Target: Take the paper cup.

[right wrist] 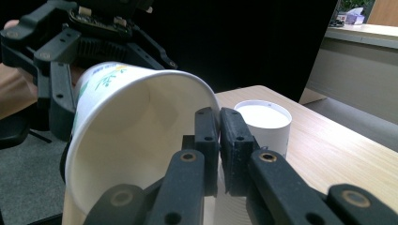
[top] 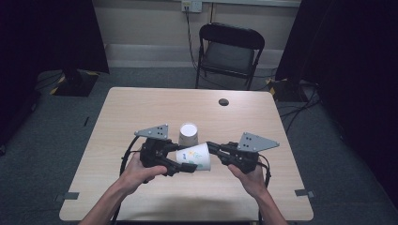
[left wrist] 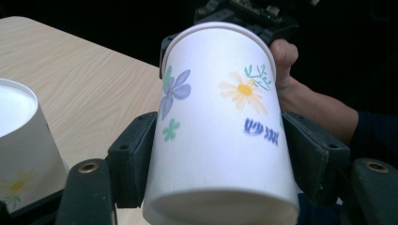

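Above the worktop (top: 141, 108), the left claw (left wrist: 216, 154) clamps a flowered paper cup (top: 194, 157) across its body; the right claw (right wrist: 219, 136) pinches its rim. A second cup (top: 188, 134) stands inverted just behind.

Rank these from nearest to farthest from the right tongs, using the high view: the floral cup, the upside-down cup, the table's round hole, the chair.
1. Floral cup: lying sideways, its rim pinched by the right tongs.
2. Upside-down cup: on the table just beyond, slightly left.
3. Round hole: near the table's far edge.
4. Chair: behind the table.
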Action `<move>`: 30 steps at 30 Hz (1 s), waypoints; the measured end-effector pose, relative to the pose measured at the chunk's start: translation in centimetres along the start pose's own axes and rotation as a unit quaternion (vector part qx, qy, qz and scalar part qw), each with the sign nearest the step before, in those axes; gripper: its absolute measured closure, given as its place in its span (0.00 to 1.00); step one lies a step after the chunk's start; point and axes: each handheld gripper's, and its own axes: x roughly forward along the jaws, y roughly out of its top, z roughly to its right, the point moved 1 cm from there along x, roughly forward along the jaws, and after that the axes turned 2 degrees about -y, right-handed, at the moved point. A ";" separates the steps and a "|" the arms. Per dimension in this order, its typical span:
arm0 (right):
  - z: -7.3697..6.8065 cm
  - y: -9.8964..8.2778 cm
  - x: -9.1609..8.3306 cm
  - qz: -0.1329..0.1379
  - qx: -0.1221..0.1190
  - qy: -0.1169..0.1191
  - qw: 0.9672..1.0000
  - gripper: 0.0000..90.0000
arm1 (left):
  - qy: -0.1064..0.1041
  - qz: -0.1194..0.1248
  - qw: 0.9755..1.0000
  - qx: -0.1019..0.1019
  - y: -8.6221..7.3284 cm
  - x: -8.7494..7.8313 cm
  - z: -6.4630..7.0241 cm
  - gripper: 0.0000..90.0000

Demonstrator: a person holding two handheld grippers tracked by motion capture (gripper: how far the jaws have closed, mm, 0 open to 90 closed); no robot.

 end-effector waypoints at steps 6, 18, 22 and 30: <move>-0.2 0.1 0.2 0.004 0.009 0.014 1.000 1.00 | 0.005 0.003 1.000 -0.001 0.1 0.9 0.2 0.35; -0.4 0.3 0.7 0.008 0.022 0.035 0.999 0.98 | 0.017 -0.020 1.000 0.010 0.1 1.7 0.2 0.36; -0.5 0.4 0.9 0.002 0.029 0.057 0.998 0.96 | 0.017 -0.025 0.999 0.010 0.0 1.9 0.1 0.35; -0.8 0.5 1.2 0.001 0.043 0.091 0.995 0.96 | 0.018 -0.043 0.998 0.031 -0.3 2.7 0.4 0.35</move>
